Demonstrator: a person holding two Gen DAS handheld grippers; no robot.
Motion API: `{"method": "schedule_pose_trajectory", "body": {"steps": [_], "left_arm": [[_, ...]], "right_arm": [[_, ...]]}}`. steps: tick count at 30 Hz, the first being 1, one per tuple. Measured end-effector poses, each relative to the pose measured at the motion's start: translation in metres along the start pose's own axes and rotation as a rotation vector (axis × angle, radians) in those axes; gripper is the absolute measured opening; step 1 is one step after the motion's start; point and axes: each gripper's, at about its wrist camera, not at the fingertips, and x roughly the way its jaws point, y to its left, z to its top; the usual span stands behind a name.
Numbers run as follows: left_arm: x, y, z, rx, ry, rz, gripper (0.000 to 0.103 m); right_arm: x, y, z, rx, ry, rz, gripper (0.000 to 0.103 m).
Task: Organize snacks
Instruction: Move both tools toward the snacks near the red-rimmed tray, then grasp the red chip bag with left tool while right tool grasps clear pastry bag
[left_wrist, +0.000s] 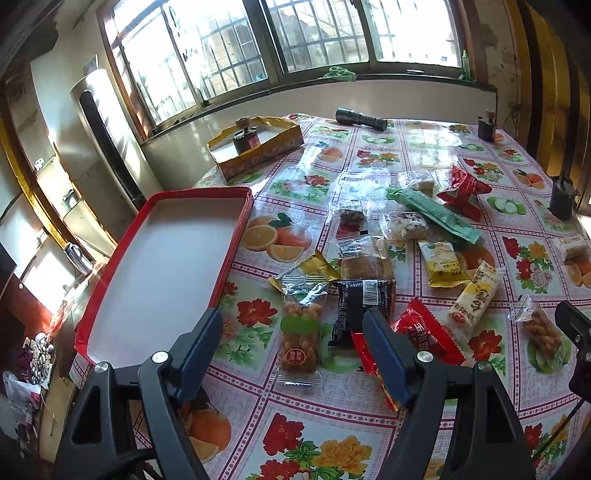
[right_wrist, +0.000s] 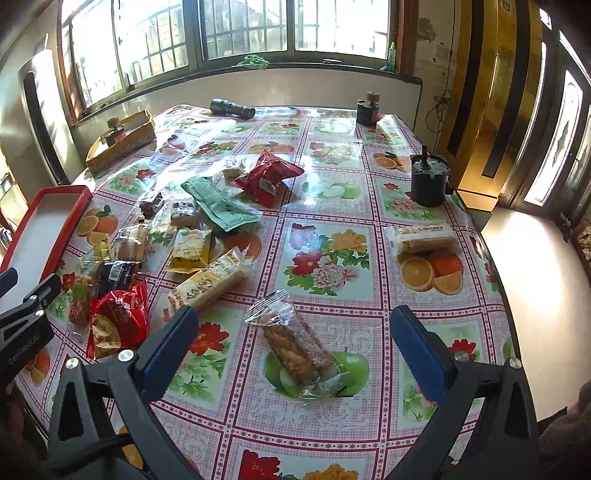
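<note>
**Both claws spread above scattered snacks on the bench**

The left claw (left_wrist: 291, 347) is spread wide, gripping nothing, above the floral oilcloth of the bench (left_wrist: 369, 435). Between its fingers lie a clear peanut packet (left_wrist: 300, 328) and a black wrapper (left_wrist: 360, 306); a red packet (left_wrist: 424, 332) lies just beside its right finger. To the left of this claw sits the red tray (left_wrist: 162, 254), its white floor bare. Ahead are a yellow pouch (left_wrist: 441, 264), a cream bar (left_wrist: 474, 299), a long green sachet (left_wrist: 437, 214) and a red bag (left_wrist: 463, 192), all loose on the bench.

The right claw (right_wrist: 295, 343) is likewise wide apart and holds nothing. A clear-wrapped twisted biscuit (right_wrist: 295, 343) lies on the bench between its fingers, touching neither. Ahead and to the right of this claw lies a separate cream roll (right_wrist: 421, 238); farther off stand a black motor (right_wrist: 428, 181) and a flashlight (right_wrist: 232, 108). A yellow box (right_wrist: 122, 142) sits far ahead on the left.
</note>
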Motion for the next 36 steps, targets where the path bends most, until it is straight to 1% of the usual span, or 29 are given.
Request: {"method": "schedule_pose_trajectory", "body": {"steps": [2,3,5,7,8,9,11,13,15,17,18,22,24,28,30,32,34,36], "left_arm": [[0.002,0.004,0.000,-0.003,0.006,-0.017,0.078],[0.003,0.008,0.001,-0.007,0.015,-0.044,0.078],[0.007,0.020,0.002,-0.026,0.055,-0.150,0.078],[0.016,0.035,0.001,-0.050,0.114,-0.289,0.078],[0.021,0.043,0.000,-0.063,0.141,-0.344,0.078],[0.026,0.051,-0.002,-0.083,0.162,-0.377,0.078],[0.030,0.060,-0.007,-0.105,0.177,-0.386,0.078],[0.031,0.059,-0.011,-0.089,0.187,-0.384,0.078],[0.031,0.052,-0.013,-0.055,0.188,-0.404,0.078],[0.030,0.040,-0.014,-0.002,0.201,-0.448,0.078],[0.030,0.033,-0.013,0.027,0.203,-0.457,0.078],[0.030,-0.002,-0.005,0.179,0.167,-0.456,0.078],[0.035,-0.014,-0.001,0.234,0.157,-0.443,0.078],[0.051,-0.035,0.002,0.311,0.175,-0.437,0.078],[0.055,-0.042,0.002,0.330,0.177,-0.446,0.078],[0.059,-0.048,0.002,0.339,0.188,-0.459,0.078],[0.062,-0.052,0.001,0.340,0.193,-0.470,0.078],[0.064,-0.053,0.001,0.330,0.200,-0.490,0.078]], "right_arm": [[0.001,0.004,0.000,-0.009,0.004,0.000,0.103],[0.001,0.005,0.000,-0.010,0.005,0.008,0.103],[0.001,0.006,-0.001,-0.002,0.002,0.053,0.103],[0.003,0.006,-0.002,0.018,0.002,0.143,0.103],[0.004,0.007,-0.003,0.026,0.004,0.175,0.103],[0.005,0.007,-0.004,0.030,0.007,0.195,0.103],[0.008,0.013,-0.006,0.017,0.007,0.206,0.103],[0.011,0.019,-0.007,0.008,0.010,0.221,0.103],[0.018,0.025,-0.007,0.001,0.026,0.244,0.102],[0.026,0.030,-0.007,-0.015,0.049,0.250,0.099],[0.029,0.030,-0.008,-0.020,0.058,0.247,0.099],[0.036,0.019,-0.013,-0.004,0.085,0.214,0.099],[0.038,0.010,-0.013,0.009,0.092,0.188,0.099],[0.045,-0.002,-0.012,0.031,0.112,0.155,0.099],[0.049,-0.006,-0.010,0.037,0.116,0.148,0.098],[0.055,-0.007,-0.008,0.031,0.122,0.146,0.094],[0.063,-0.007,-0.007,0.017,0.142,0.153,0.090],[0.069,-0.005,-0.008,-0.013,0.160,0.153,0.088]]}}
